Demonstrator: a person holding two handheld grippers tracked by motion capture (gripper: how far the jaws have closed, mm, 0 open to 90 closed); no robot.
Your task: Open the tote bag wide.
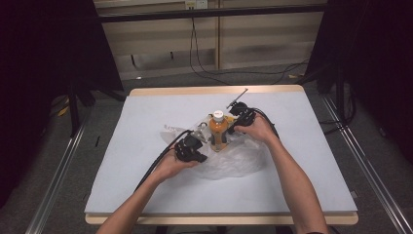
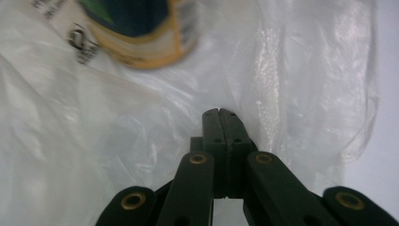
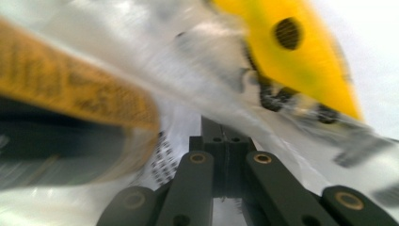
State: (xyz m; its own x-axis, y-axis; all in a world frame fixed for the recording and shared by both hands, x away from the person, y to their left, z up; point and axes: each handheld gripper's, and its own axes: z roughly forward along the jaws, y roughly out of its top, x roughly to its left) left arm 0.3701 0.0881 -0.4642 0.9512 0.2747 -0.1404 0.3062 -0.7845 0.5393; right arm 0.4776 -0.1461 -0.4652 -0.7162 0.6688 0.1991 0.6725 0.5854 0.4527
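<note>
between both grippers, upright bottle (image 1: 218, 130)

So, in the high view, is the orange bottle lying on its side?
No, the orange bottle stands upright on the clear plastic bag, its white cap pointing up between the two grippers.

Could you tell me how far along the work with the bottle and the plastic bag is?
Done: the orange bottle with a white cap stands upright on the clear plastic bag. In hand: the left gripper and right gripper, both shut, work the film. Left: whether bagging or unbagging, unclear.
</note>
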